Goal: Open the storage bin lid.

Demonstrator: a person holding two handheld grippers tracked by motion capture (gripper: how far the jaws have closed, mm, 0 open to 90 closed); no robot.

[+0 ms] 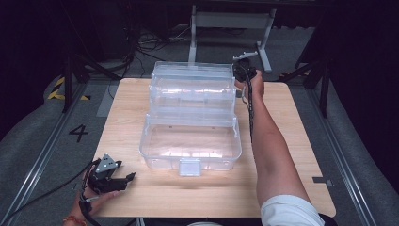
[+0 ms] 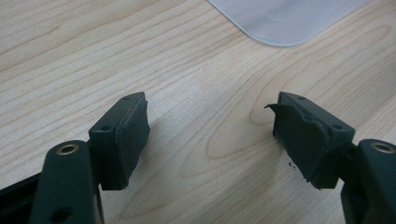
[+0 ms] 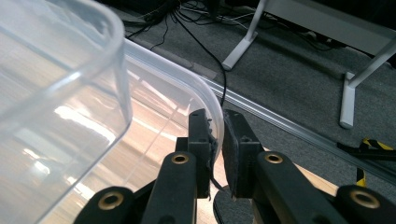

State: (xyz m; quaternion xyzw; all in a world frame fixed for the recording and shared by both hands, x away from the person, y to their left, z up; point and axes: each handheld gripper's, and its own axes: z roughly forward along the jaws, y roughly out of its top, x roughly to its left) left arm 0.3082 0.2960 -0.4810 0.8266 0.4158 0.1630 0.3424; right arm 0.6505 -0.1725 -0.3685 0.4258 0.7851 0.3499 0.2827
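Right gripper [image 3: 215,149] — jaws pinched on the rim of the clear plastic box [image 1: 190,117] at its far right corner. Left gripper [image 2: 210,135] rests near the table's [image 1: 291,122] near left corner, jaws spread, holding nothing. The box, a transparent tiered case opened in steps, sits mid-table, latch tab facing the near edge — its long axis runs near-to-far. Cables [image 1: 141,44] and a metal stand [image 1: 230,23] lie on the floor beyond.

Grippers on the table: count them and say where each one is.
2. The left gripper rests open at the near left corner; the right gripper pinches the clear box's far right rim.
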